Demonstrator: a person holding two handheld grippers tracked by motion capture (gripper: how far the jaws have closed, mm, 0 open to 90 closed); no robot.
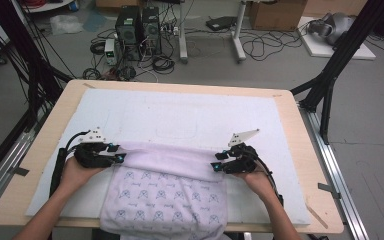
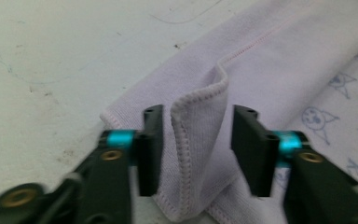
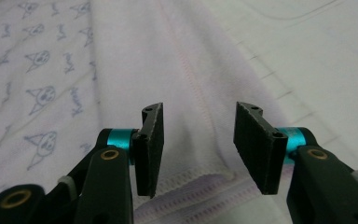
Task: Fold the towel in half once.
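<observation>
1. Towel (image 1: pixel 165 195): pale lilac with a cartoon print, lying on the white mat (image 1: pixel 190 112) at the near side of the worktop (image 1: pixel 300 130). Its near end hangs over the front edge. The far part is folded back toward the person, plain side up.
2. Left gripper (image 1: pixel 118 153) sits at the fold's left corner. In the left gripper view the jaws stand apart, and a stitched hem flap (image 2: pixel 200 121) stands up between them, leaning on 1 pad and clear of the other. Not pinched.
3. Right gripper (image 1: pixel 215 166) sits at the fold's right corner. In the right gripper view the jaws are spread above flat hem (image 3: pixel 200 179), with nothing clamped.
4. Step, as I judge it: letting go of the fold just laid.
5. To do it well: spread both grippers fully and together, then lift straight up so the pads don't drag the hem.
6. Risk: the left flap may snag the pad and pull the corner open. Check that the fold edge lies straight before the next fold.
</observation>
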